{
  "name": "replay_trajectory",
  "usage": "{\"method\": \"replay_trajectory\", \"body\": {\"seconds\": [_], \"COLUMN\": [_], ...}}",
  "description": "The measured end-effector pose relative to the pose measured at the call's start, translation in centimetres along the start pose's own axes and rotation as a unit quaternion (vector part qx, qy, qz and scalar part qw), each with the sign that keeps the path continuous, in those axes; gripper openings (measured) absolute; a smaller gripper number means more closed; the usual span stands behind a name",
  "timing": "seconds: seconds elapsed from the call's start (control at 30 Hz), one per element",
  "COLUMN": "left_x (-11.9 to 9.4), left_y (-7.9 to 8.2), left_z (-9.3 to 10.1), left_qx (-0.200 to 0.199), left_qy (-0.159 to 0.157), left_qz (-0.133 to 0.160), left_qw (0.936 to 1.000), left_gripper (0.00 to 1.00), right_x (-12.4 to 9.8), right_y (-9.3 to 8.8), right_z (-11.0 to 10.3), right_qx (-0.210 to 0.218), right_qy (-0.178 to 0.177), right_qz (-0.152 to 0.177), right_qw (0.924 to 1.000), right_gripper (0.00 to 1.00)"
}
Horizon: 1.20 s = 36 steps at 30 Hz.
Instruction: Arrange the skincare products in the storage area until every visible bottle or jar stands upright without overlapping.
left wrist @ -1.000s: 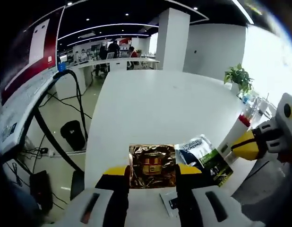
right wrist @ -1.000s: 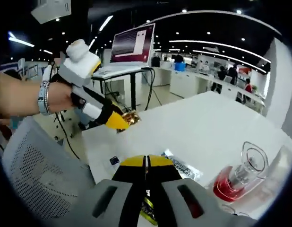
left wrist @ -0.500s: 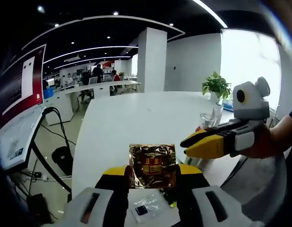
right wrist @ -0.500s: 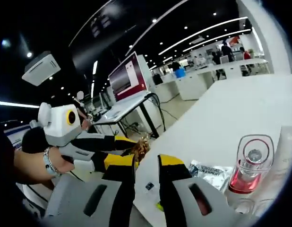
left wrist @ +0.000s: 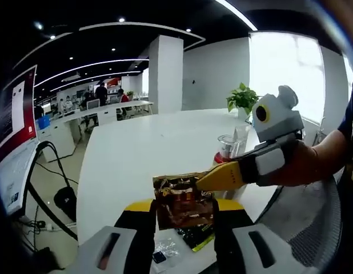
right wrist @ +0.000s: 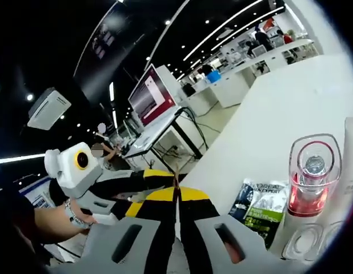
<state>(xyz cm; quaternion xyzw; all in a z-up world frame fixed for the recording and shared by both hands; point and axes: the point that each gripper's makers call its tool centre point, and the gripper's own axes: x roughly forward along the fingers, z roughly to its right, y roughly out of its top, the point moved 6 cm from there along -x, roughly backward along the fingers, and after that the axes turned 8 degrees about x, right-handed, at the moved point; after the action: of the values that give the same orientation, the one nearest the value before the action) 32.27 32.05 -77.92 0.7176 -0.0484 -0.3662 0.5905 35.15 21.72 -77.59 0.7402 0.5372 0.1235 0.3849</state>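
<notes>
Left gripper view: the left gripper holds a crinkled gold foil sachet raised above the white table, its yellow-tipped jaws parted only by the sachet's width. The right gripper, which half a second ago hung apart to the right with its jaws slightly parted, has now come in, and its yellow tips meet the sachet's upper right corner. Right gripper view: the right gripper's jaws, parted half a second ago, now stand pressed together, and the left gripper lies just beyond their tips; the sachet itself is hidden there, so whether it is truly pinched cannot be told.

The change suggests a hand-over or re-grip of the sachet, not yet its placement. On the table wait a green-and-silver printed sachet and a clear bottle with red liquid, which stands upright; a dark packet lies flat below the left gripper. The arranging looks far from finished.
</notes>
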Motion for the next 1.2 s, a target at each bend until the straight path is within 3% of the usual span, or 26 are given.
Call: {"method": "replay_trajectory", "body": {"seconds": [0.2,0.3,0.4,0.57,0.83,0.93,1.03,1.2], "left_x": [-0.4,-0.7,-1.1,-1.4,-1.8,-1.9,-1.9,-2.0], "left_y": [-0.2,-0.6,-0.9,-1.6,-1.7,-1.7,-2.0,-1.8], "left_z": [-0.2,-0.3,-0.4,-0.5,-1.3,-1.0,-1.0,-1.3], "left_qx": [-0.059,-0.066,-0.068,-0.079,-0.128,-0.137,-0.139,-0.173], "left_qy": [-0.051,-0.08,-0.099,-0.112,-0.116,-0.13,-0.125,-0.118], "left_qz": [0.006,-0.006,-0.01,-0.02,0.0,-0.007,-0.017,-0.017], "left_qw": [0.997,0.9946,0.9927,0.9904,0.985,0.9819,0.9822,0.9775], "left_gripper": [0.42,0.42,0.42,0.41,0.24,0.15,0.06,0.01], "right_x": [-0.4,-0.5,-0.7,-0.9,-0.9,-0.8,-0.7,-0.7], "right_y": [0.2,0.2,0.4,0.7,0.1,-0.1,-0.1,-0.2], "right_z": [-0.8,-1.4,-1.3,-1.2,-1.4,-1.4,-1.2,-1.3], "right_qx": [-0.029,-0.046,-0.074,-0.049,-0.056,-0.058,-0.061,-0.073], "right_qy": [0.026,0.042,0.035,0.052,0.055,0.054,0.048,0.042], "right_qz": [-0.02,-0.033,-0.034,-0.042,-0.062,-0.067,-0.071,-0.057], "right_qw": [0.999,0.9976,0.9961,0.9965,0.995,0.9946,0.9945,0.9948], "right_gripper": [0.0,0.0,0.0,0.0,0.0,0.0,0.0,0.01]}}
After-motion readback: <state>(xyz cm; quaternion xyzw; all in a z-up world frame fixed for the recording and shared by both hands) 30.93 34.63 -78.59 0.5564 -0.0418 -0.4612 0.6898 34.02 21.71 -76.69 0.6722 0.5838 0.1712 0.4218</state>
